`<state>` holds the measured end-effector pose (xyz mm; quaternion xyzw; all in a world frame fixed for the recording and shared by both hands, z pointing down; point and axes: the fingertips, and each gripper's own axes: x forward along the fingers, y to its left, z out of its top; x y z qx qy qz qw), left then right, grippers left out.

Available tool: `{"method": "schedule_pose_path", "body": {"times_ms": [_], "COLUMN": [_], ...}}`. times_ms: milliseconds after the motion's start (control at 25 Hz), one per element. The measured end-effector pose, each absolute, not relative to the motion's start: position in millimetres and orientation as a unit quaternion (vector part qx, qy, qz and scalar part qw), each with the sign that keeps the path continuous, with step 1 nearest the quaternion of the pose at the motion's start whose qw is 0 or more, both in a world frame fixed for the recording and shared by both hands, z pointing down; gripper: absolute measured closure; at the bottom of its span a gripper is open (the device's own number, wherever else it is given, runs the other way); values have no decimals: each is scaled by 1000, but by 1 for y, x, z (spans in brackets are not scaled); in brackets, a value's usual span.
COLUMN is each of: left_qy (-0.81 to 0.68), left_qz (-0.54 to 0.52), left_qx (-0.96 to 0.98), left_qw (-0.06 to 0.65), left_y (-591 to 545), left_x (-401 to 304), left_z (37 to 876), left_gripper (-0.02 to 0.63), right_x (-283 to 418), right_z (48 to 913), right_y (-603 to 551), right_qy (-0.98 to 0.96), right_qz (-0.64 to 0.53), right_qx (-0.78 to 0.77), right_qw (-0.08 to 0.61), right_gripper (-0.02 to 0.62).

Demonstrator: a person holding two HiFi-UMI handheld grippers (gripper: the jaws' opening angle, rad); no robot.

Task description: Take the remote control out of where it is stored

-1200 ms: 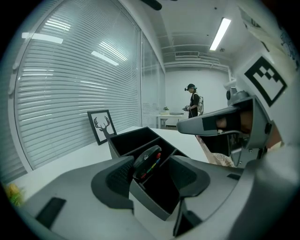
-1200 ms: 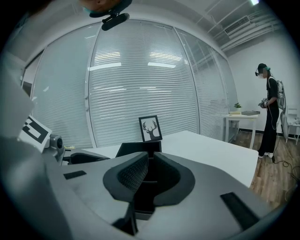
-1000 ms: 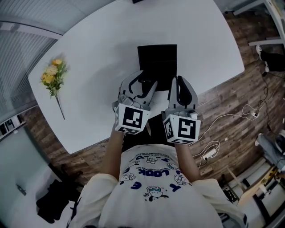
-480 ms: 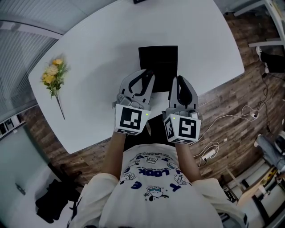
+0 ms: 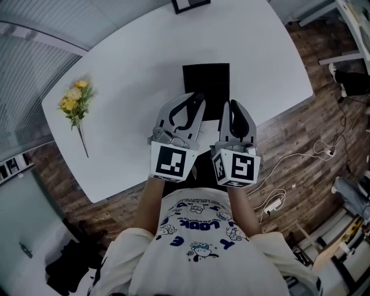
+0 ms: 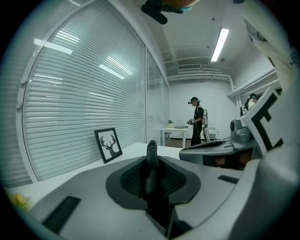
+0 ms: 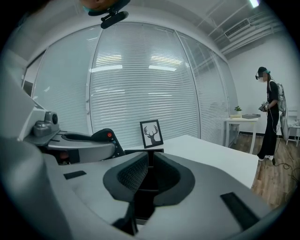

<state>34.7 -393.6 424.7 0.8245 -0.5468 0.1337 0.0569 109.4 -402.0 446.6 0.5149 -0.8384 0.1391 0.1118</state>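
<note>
1. Head view: the left claw (image 5: 195,99) and right claw (image 5: 232,105) sit side by side at the near end of a black box (image 5: 214,75), which lies about mid-bench (image 5: 133,63). The left claw's tips reach over the box's near left part. The right claw's tips are at its near right edge.
2. A second ago the left claw's jaws stood wide apart. Half a second ago they had drawn in, and they are the same now, nearly together.
3. The left gripper view shows what they closed on: a dark strip (image 6: 150,161), thin and upright with a rounded top, is pinched between the pads. I take it for a tab or edge of the box's lid, but the frames do not settle that.
4. The right claw has barely moved. In the right gripper view its jaws stand a little apart with nothing between them, and the box's near edge shows beyond the gap.
5. No view shows the remote control; my guess is that it is still shut inside the box.
6. So the grasp looks made and the opening step can begin. If the strip does belong to the lid, lifting it comes next, with the right claw free to steady the box or reach in.
7. The flowers (image 5: 74,99) at the left and the framed deer picture (image 5: 189,4) at the far edge lie well clear of all this.
</note>
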Motion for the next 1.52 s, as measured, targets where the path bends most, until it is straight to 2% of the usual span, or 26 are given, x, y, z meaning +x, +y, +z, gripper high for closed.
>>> {"method": "schedule_pose_path", "body": {"times_ms": [720,1120,1520], "left_qy": [-568,-627,-701], "left_qz": [77,61,74], "left_qx": [819,776,707], "left_qw": [29,27,57], "left_y": [-342,-298,-250], "left_x": [5,-49,-114], "left_z": [359,344,362], "left_gripper": [535,535,535], "right_x": [78,29,-28], "right_z": [395,380,380], "right_y": [-363,-330,-296], "right_qy": [-851,-877,-905], "right_qz": [103,90,85], "right_qx": [509,467,409], "right_qw": [77,70,80], "right_gripper": [543,543,543]}}
